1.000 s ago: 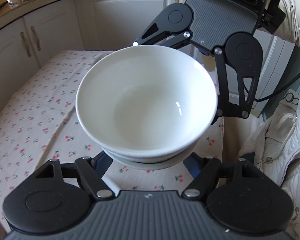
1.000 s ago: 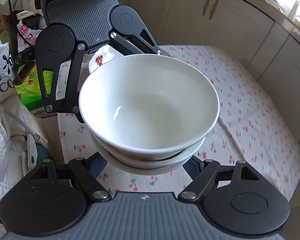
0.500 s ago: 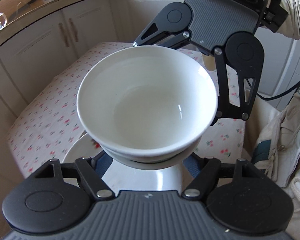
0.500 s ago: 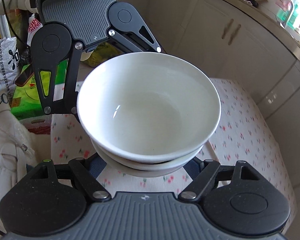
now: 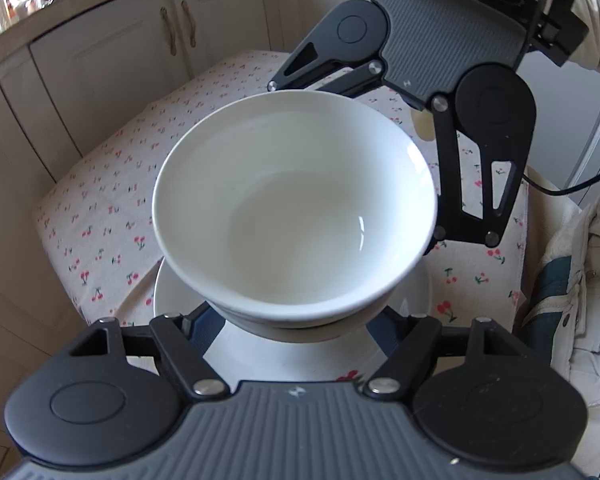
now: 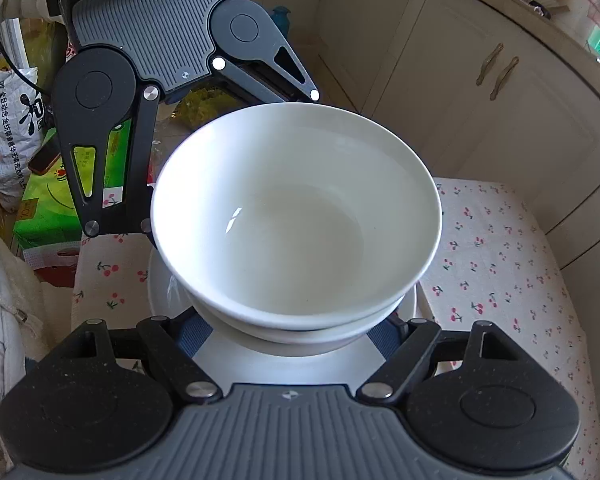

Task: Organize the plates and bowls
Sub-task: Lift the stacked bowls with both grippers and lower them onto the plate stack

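Two stacked white bowls (image 5: 296, 216) fill the middle of both wrist views (image 6: 296, 224). My left gripper (image 5: 296, 320) grips the stack from one side and my right gripper (image 6: 292, 328) grips it from the opposite side. Each gripper shows facing the other: the right one in the left wrist view (image 5: 440, 80), the left one in the right wrist view (image 6: 160, 80). The stack hangs just above a white plate (image 5: 180, 296) on the cherry-print tablecloth (image 5: 112, 184). The plate also shows in the right wrist view (image 6: 164, 292). The fingertips are hidden under the bowls.
Cream kitchen cabinets (image 5: 120, 60) stand behind the table (image 6: 480, 248). A green box (image 6: 48, 208) and a printed bag (image 6: 8, 120) lie on the floor at the table's end. A white jacket (image 5: 580, 280) is close at the side.
Both grippers carried the bowl stack across the table to above the white plate, which has come into view beneath it. The grip on the stack is unchanged.
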